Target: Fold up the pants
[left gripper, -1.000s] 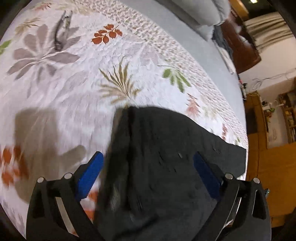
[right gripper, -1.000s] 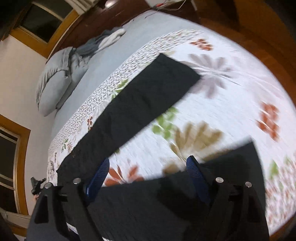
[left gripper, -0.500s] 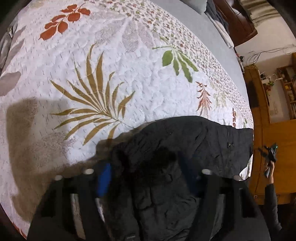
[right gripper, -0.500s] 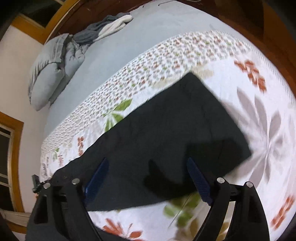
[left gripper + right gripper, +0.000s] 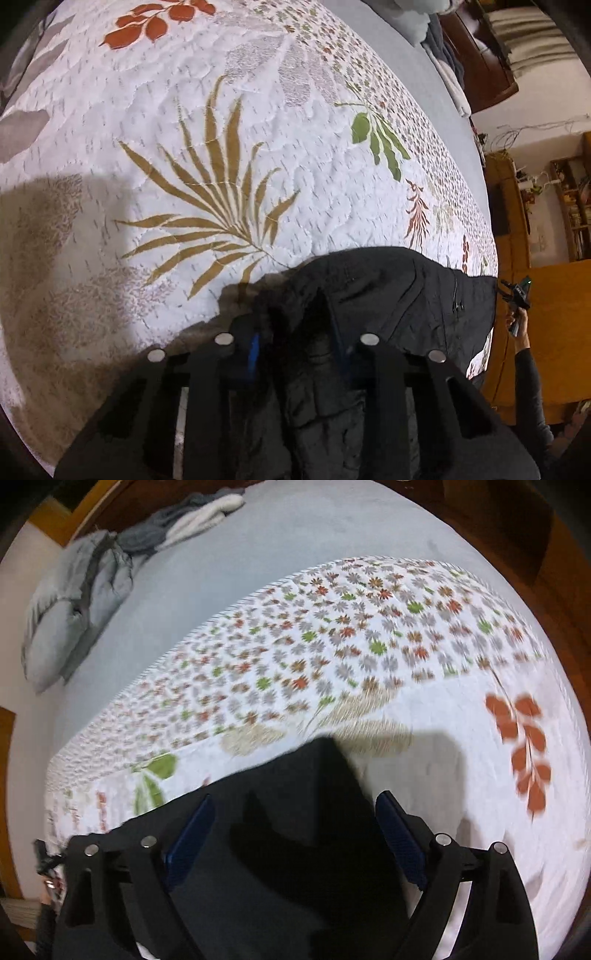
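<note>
Folding is only partly under way, judging from how the black pants (image 5: 388,295) lie on the flowered quilt (image 5: 221,129) of the bed. In the left wrist view the left hand-held gripper (image 5: 299,343) has its blue-padded fingers drawn close together on a bunched ridge of the dark cloth, near the pocket end, which is rumpled and lies near the camera; the far quilt beyond it is bare. In the right wrist view the right hand-held gripper (image 5: 291,834) stands wide apart, its pads on either side of a flat corner of the pants (image 5: 295,812) and holding nothing, so that end seems not yet taken. What appears left is to grasp there and lay the garment over itself into a neat packet, then smooth it. Compared with the picture from a second ago, the left fingers, then spread wide over the cloth, have closed on it, and the camera sits lower and nearer the fabric. The right hand-held gripper has travelled over the quilt from one trouser leg to the end of the other, its opening unchanged. Grey pillows (image 5: 70,602) lie at the far left.
</note>
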A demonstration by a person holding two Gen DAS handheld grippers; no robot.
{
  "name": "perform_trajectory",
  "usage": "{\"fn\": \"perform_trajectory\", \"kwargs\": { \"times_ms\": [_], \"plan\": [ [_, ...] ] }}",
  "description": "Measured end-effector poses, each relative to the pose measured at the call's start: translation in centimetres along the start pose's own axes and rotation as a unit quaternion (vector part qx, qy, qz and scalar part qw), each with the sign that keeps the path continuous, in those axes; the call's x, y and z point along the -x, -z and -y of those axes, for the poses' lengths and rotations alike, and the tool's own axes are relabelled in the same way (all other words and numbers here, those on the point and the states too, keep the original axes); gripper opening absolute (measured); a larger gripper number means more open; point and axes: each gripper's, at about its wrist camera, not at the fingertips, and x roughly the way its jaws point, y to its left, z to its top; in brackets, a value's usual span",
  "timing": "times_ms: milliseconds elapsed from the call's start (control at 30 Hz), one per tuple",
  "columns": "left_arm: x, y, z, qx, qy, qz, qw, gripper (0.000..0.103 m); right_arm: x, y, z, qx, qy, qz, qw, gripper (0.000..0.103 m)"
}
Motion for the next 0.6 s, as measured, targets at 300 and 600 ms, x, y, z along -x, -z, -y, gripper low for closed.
{"fn": "perform_trajectory", "kwargs": {
  "times_ms": [300, 600],
  "plan": [
    [-0.1, 0.3, 0.6, 0.008, -0.029, 0.016, 0.9994, 0.022, -2.7, -0.8, 1.0, 0.026, -0.078, -0.036, 0.996, 0.046],
    [2.8, 0.9, 3.4, -0.009, -0.042, 0.07, 0.9966, 0.015, 3.9, 1.3, 1.2, 0.042, -0.088, 0.032, 0.995, 0.008]
  ]
}}
